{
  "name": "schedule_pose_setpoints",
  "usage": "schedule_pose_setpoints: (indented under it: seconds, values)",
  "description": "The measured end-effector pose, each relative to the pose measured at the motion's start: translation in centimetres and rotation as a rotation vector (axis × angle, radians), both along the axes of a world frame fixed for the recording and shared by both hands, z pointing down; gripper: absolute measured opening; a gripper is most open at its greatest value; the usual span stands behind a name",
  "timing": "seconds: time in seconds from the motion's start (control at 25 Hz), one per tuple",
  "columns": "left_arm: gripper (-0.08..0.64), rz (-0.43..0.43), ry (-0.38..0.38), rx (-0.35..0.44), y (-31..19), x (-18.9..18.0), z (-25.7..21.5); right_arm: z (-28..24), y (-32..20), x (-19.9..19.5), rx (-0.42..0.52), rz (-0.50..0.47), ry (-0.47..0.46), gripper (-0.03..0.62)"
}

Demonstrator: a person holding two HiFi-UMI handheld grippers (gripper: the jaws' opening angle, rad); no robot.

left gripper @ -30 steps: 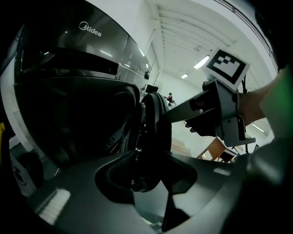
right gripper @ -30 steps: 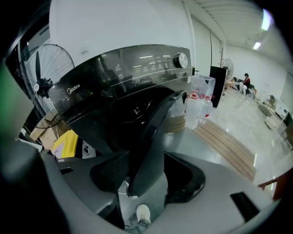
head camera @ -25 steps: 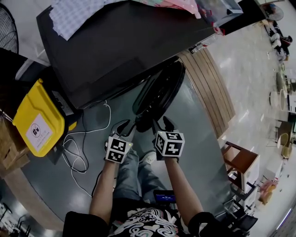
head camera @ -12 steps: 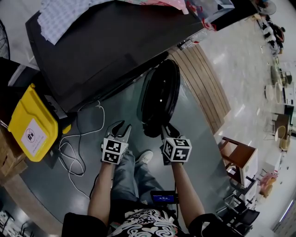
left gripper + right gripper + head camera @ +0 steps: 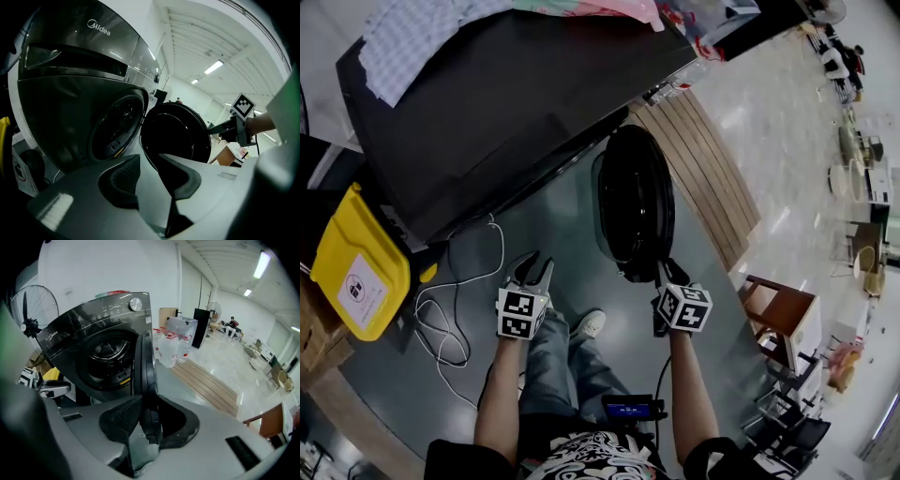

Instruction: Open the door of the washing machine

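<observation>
The dark front-loading washing machine [image 5: 516, 103] stands ahead, its drum opening [image 5: 110, 352] uncovered. Its round black door [image 5: 633, 202] stands swung out, nearly edge-on to me. My right gripper [image 5: 667, 272] is at the door's lower free edge; in the right gripper view the rim [image 5: 146, 380] runs between the closing jaws [image 5: 149, 418] and both pads press on it. My left gripper [image 5: 532, 267] hangs left of the door, apart from it. In the left gripper view its jaws [image 5: 150, 164] are open and empty, facing the door [image 5: 176, 136].
A yellow bin [image 5: 352, 267] and loose white cable [image 5: 455, 300] lie left of the machine. Wooden slats [image 5: 703, 169] run along the right. A brown wooden chair [image 5: 783, 314] stands at the right. Cloths [image 5: 422, 28] lie on the machine; water bottles [image 5: 171, 350] stand beside it.
The door has swung further out to the right. My right gripper went right with its edge and its jaws narrowed onto the rim. The left gripper stayed where it was.
</observation>
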State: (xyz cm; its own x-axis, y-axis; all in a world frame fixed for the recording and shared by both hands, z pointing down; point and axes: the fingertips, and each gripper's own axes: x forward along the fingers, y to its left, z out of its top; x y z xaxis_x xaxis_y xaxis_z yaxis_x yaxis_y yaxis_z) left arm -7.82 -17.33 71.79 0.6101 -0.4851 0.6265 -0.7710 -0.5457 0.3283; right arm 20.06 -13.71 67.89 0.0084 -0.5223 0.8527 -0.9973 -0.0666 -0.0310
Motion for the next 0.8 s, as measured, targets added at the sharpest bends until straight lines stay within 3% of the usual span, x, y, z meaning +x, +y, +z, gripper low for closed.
schedule_pose_setpoints:
  seconds: [0.44,0.52,0.68,0.8]
  values:
    - [0.115,-0.046,-0.008,0.048,-0.3,-0.7,-1.8,0.2,-0.2,5.9,-0.004,0.130,0.097,0.067]
    - [0.112,-0.047,0.002,0.066,-0.2,-0.6,-2.9,0.2,-0.3,6.3,-0.015,0.120,0.092,0.069]
    - [0.096,0.016,0.010,0.125,1.5,1.2,-6.1,-2.2,0.0,6.2,0.034,0.127,0.083,0.005]
    - [0.080,-0.059,0.048,0.191,3.4,1.7,-10.9,-5.3,2.6,3.7,0.115,0.088,-0.003,0.003]
